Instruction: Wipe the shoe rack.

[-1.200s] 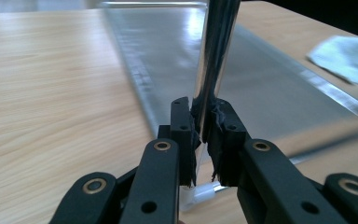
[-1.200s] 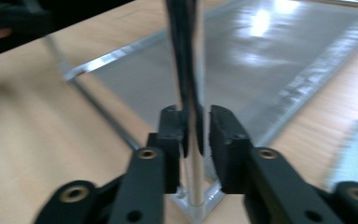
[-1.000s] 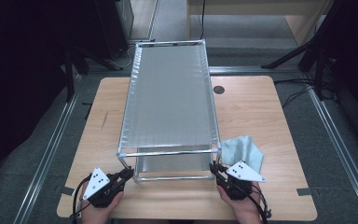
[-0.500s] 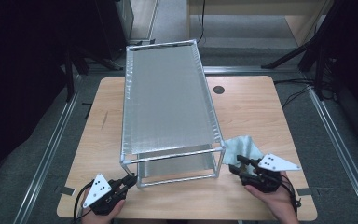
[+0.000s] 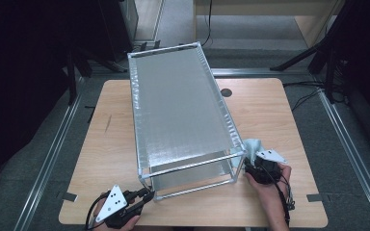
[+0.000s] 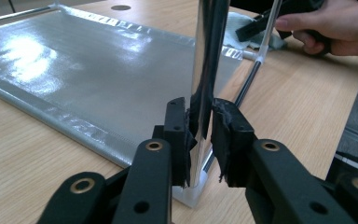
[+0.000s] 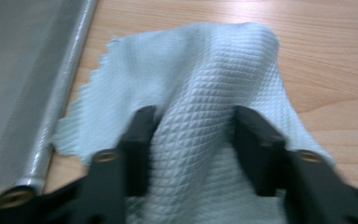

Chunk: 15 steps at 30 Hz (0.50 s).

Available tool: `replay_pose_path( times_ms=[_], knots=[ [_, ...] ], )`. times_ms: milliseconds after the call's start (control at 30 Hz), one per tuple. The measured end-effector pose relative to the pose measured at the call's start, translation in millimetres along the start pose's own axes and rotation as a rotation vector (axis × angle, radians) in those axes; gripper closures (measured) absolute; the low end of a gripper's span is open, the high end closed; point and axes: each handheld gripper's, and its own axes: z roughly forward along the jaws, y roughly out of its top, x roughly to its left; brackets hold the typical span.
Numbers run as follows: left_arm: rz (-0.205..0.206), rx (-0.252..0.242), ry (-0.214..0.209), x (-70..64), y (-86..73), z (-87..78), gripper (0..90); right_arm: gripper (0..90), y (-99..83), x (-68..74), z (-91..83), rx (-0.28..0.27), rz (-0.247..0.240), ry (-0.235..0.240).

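Observation:
A chrome wire rack (image 5: pixel 178 110) with silver shelf liners stands lengthwise on the wooden table (image 5: pixel 270 110). My left gripper (image 5: pixel 147 195) is at its near left corner. In the left gripper view the left gripper (image 6: pixel 199 109) is shut on the rack's upright corner post (image 6: pixel 209 46), just above the lower shelf (image 6: pixel 74 60). A pale blue-green quilted cloth (image 5: pixel 251 146) lies by the rack's near right corner. My right gripper (image 5: pixel 250 171) is on it. The right gripper view, blurred, has the right gripper (image 7: pixel 193 116) open, its jaws astride a raised fold of the cloth (image 7: pixel 191 60).
A round cable hole (image 5: pixel 226 92) sits in the table to the right of the rack. The rack's bottom rail (image 7: pixel 65 70) runs close to the cloth's left edge. Bare wood lies left and right of the rack. Metal floor rails and dark stands flank the table.
My right gripper left the rack's near right corner and moved right onto the cloth. The rack's near end swung to the right. The left gripper stays on the near left post.

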Motion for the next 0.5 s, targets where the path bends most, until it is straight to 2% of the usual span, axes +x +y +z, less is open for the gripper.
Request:
replay_pose_path(
  times_ms=[100, 133, 233, 333, 367, 400, 500],
  knots=[
    [-0.009, 0.001, -0.005, 0.4, 0.2, 1.0, 80.3, 74.1, -0.8, -0.3, -3.4, 0.005, -0.026, 0.024],
    [-0.012, 0.001, -0.007, 0.5, 0.3, 1.5, 80.7, 78.6, -0.6, -1.6, -4.8, 0.016, -0.015, 0.038],
    [-0.023, 0.000, -0.008, -2.0, 1.4, 4.9, 80.9, 81.8, 0.0, -10.7, -10.6, 0.011, 0.051, 0.121],
    [-0.019, -0.004, -0.023, -6.8, 2.6, 10.6, 81.1, 81.9, 11.4, -15.9, -35.6, -0.091, 0.068, 0.155],
    [-0.019, -0.004, -0.023, -6.8, 2.6, 10.6, 81.1, 81.9, 11.4, -15.9, -35.6, -0.091, 0.068, 0.155],
    [-0.013, -0.003, -0.036, -10.8, 4.1, 15.5, 81.1, 81.9, 24.2, -16.7, -57.8, -0.191, 0.077, 0.180],
    [0.001, -0.006, -0.044, -17.9, 6.4, 23.6, 81.2, 81.8, 44.2, -14.4, -92.4, -0.329, 0.082, 0.197]
  ],
)
